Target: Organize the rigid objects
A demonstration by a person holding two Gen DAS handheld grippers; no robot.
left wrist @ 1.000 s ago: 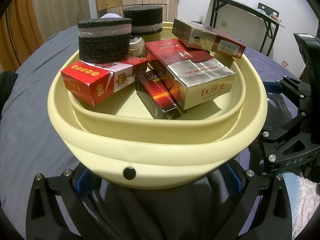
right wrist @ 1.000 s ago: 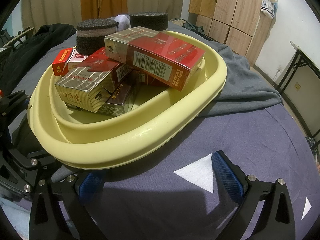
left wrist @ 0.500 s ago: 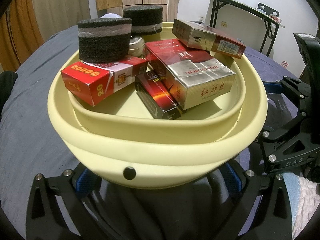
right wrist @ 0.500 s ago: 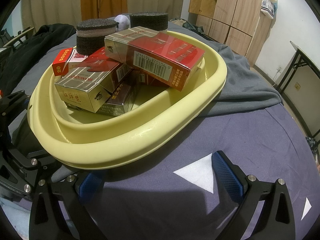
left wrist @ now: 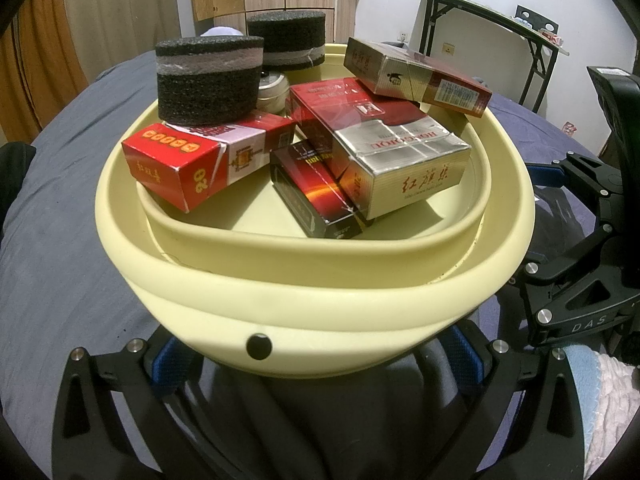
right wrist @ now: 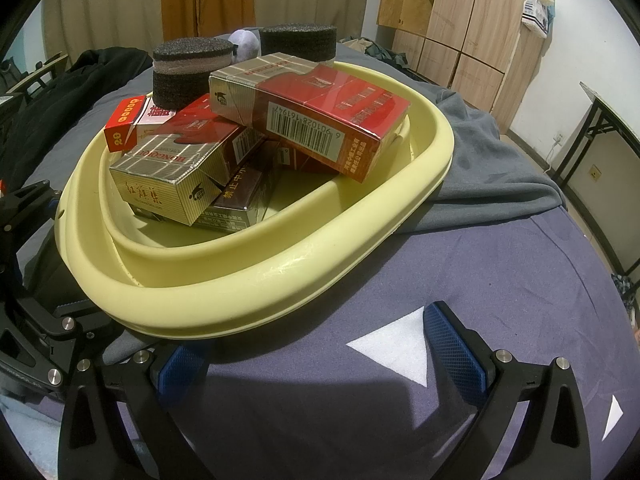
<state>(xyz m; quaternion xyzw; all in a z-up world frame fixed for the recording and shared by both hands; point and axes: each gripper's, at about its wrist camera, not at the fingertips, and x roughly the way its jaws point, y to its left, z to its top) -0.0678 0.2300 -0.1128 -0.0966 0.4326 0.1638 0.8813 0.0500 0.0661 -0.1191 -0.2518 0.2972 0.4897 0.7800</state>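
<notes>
Between the left gripper's (left wrist: 316, 354) spread fingers (left wrist: 168, 364) sits the near wall of the pale yellow basin (left wrist: 320, 312), on a bed covered in grey-blue cloth (left wrist: 52, 248); fingers apart, gripping nothing, rim just ahead of the blue pads. Beside the right gripper's (right wrist: 320, 356) fingers (right wrist: 454, 348), likewise released and empty, lies the same basin, its edge over the left pad, bare cloth in front of the right one.

Ahead of both finger pairs, inside the basin: a red box (left wrist: 192, 160) marked "20", a black foam puck (left wrist: 208, 80) on top of it, a silver-and-red pack (left wrist: 396, 152) reading "HONGQIQU" with red Chinese characters on its end, a dark pack (left wrist: 316, 192) wedged under it, and a top pack (right wrist: 316, 112) leaning across the far rim, barcode 6901028161947 showing.

Likely all gathered, with the step in hand unclear. For any lift: close squarely on the thick rim, keep level, move slowly, since the top pack looks ready to slide. For tidying instead: take that leaning pack first, across its narrow faces.
</notes>
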